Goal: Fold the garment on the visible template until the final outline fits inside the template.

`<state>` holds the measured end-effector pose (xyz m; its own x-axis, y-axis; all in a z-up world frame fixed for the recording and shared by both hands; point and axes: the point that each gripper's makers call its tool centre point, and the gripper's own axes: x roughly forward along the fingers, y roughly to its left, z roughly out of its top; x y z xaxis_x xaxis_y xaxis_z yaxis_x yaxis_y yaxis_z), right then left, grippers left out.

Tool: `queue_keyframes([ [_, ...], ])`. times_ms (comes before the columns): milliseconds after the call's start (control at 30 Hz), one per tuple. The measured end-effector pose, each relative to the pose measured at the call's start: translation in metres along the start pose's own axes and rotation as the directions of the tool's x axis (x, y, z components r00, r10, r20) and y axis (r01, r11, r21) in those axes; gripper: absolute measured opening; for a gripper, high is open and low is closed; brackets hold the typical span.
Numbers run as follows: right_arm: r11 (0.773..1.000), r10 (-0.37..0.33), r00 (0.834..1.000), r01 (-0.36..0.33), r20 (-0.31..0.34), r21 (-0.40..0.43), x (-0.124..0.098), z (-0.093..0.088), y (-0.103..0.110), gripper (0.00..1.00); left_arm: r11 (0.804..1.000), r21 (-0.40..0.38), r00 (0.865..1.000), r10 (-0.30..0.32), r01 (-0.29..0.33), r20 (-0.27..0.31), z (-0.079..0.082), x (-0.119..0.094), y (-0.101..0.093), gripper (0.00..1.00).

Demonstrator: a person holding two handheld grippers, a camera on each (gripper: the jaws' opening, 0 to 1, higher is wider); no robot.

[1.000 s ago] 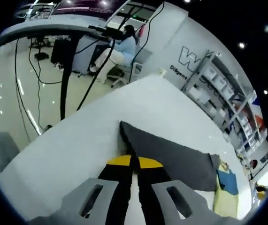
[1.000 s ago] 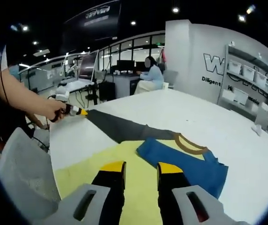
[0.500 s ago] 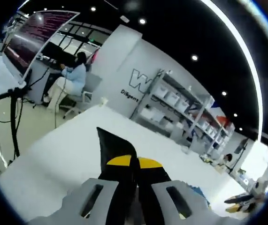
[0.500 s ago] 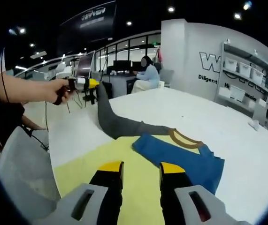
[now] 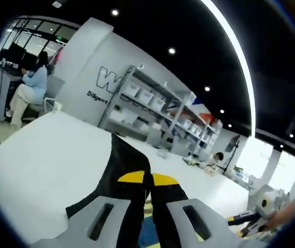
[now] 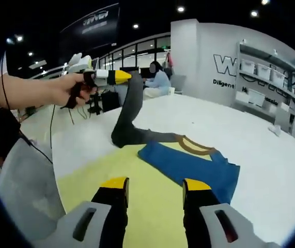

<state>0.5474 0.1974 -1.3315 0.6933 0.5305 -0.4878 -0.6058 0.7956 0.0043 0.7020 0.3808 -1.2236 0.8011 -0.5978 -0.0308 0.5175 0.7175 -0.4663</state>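
In the right gripper view a blue garment (image 6: 188, 166) with a tan collar (image 6: 193, 150) lies partly on a pale yellow template (image 6: 137, 194) on the white table (image 6: 261, 170). Its dark grey sleeve (image 6: 130, 111) is pulled up off the table. A person's hand holds my left gripper (image 6: 128, 77) there, shut on the sleeve's end. In the left gripper view that gripper (image 5: 147, 179) is shut, with the grey sleeve (image 5: 122, 164) pinched between its yellow tips. My right gripper (image 6: 155, 186) hovers open over the template's near part, holding nothing.
Shelving with bins (image 6: 274, 77) stands beyond the table's far right. A small white object (image 6: 275, 129) lies on the table near it. A seated person (image 6: 158, 80) works at desks in the back. A grey padded shape (image 6: 26, 191) sits close at the left.
My left gripper has lifted the grey sleeve from flat on the table to high above it, swinging towards the garment. The right gripper has stayed over the template, jaws a little wider.
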Motion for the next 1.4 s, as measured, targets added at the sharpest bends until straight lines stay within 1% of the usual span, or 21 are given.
queue_keyframes([
  [67, 1.0, -0.002, 1.0, 0.002, -0.001, 0.005, -0.003, -0.003, -0.002, 0.4, 1.0, 0.011, 1.0, -0.024, 0.025, -0.019, -0.01, 0.014, -0.014, 0.01],
  [133, 1.0, -0.004, 1.0, 0.004, -0.004, 0.009, -0.006, -0.006, -0.004, 0.42, 0.999, 0.02, 0.999, -0.037, 0.038, -0.036, -0.02, 0.025, -0.024, 0.01],
  [200, 1.0, -0.008, 1.0, 0.008, -0.008, 0.016, -0.009, -0.01, -0.007, 0.43, 0.998, 0.032, 0.997, -0.056, 0.058, -0.06, -0.033, 0.036, -0.036, 0.01],
  [233, 1.0, -0.011, 1.0, 0.011, -0.008, 0.022, -0.012, -0.012, -0.009, 0.44, 0.997, 0.049, 0.995, -0.062, 0.066, -0.08, -0.043, 0.043, -0.042, 0.01],
  [300, 1.0, -0.015, 1.0, 0.015, -0.011, 0.025, -0.016, -0.014, -0.011, 0.45, 0.995, 0.064, 0.992, -0.072, 0.079, -0.107, -0.058, 0.052, -0.051, 0.01],
  [333, 0.999, -0.017, 1.0, 0.017, -0.014, 0.028, -0.018, -0.017, -0.014, 0.45, 0.992, 0.093, 0.987, -0.074, 0.088, -0.139, -0.07, 0.058, -0.055, 0.01],
  [367, 0.999, -0.019, 1.0, 0.019, -0.017, 0.03, -0.019, -0.019, -0.015, 0.46, 0.988, 0.132, 0.983, -0.062, 0.085, -0.17, -0.083, 0.064, -0.057, 0.01],
  [433, 0.999, -0.025, 0.999, 0.026, -0.023, 0.034, -0.024, -0.023, -0.019, 0.46, 0.989, 0.125, 0.981, -0.06, 0.084, -0.185, -0.096, 0.072, -0.06, 0.01],
  [467, 0.999, -0.028, 0.999, 0.029, -0.027, 0.037, -0.026, -0.025, -0.021, 0.46, 0.987, 0.139, 0.976, -0.05, 0.08, -0.21, -0.107, 0.077, -0.06, 0.01],
  [567, 0.999, -0.033, 0.999, 0.034, -0.035, 0.042, -0.032, -0.03, -0.024, 0.46, 0.986, 0.142, 0.969, -0.047, 0.083, -0.242, -0.126, 0.087, -0.06, 0.01],
  [600, 0.998, -0.035, 0.999, 0.037, -0.036, 0.044, -0.033, -0.032, -0.026, 0.46, 0.984, 0.157, 0.963, -0.038, 0.082, -0.265, -0.135, 0.09, -0.061, 0.01],
  [700, 0.998, -0.039, 0.998, 0.041, -0.042, 0.047, -0.037, -0.036, -0.029, 0.47, 0.982, 0.162, 0.952, -0.045, 0.098, -0.302, -0.153, 0.095, -0.065, 0.01],
  [733, 0.998, -0.04, 0.998, 0.042, -0.042, 0.046, -0.038, -0.037, -0.03, 0.47, 0.979, 0.171, 0.947, -0.047, 0.106, -0.319, -0.159, 0.096, -0.067, 0.01],
  [833, 0.997, -0.046, 0.998, 0.049, -0.045, 0.051, -0.042, -0.04, -0.034, 0.47, 0.98, 0.158, 0.941, -0.062, 0.12, -0.333, -0.169, 0.1, -0.074, 0.01],
  [900, 0.997, -0.049, 0.998, 0.052, -0.048, 0.055, -0.043, -0.042, -0.037, 0.47, 0.977, 0.161, 0.938, -0.078, 0.139, -0.337, -0.174, 0.102, -0.084, 0.01],
  [1000, 0.997, -0.049, 0.997, 0.052, -0.052, 0.056, -0.044, -0.044, -0.037, 0.47, 0.971, 0.158, 0.933, -0.114, 0.177, -0.342, -0.179, 0.107, -0.099, 0.01],
  [1100, 0.997, -0.049, 0.997, 0.052, -0.056, 0.059, -0.045, -0.046, -0.038, 0.47, 0.97, 0.153, 0.93, -0.129, 0.191, -0.346, -0.182, 0.114, -0.109, 0.01],
  [1233, 0.997, -0.052, 0.997, 0.055, -0.054, 0.062, -0.047, -0.047, -0.041, 0.48, 0.967, 0.151, 0.924, -0.141, 0.205, -0.354, -0.187, 0.12, -0.117, 0.01],
  [1300, 0.996, -0.056, 0.997, 0.06, -0.055, 0.063, -0.049, -0.048, -0.042, 0.48, 0.965, 0.152, 0.918, -0.144, 0.213, -0.371, -0.194, 0.123, -0.117, 0.01],
  [1400, 0.996, -0.06, 0.997, 0.063, -0.058, 0.063, -0.052, -0.05, -0.044, 0.48, 0.968, 0.137, 0.911, -0.142, 0.209, -0.388, -0.202, 0.124, -0.117, 0.01],
])
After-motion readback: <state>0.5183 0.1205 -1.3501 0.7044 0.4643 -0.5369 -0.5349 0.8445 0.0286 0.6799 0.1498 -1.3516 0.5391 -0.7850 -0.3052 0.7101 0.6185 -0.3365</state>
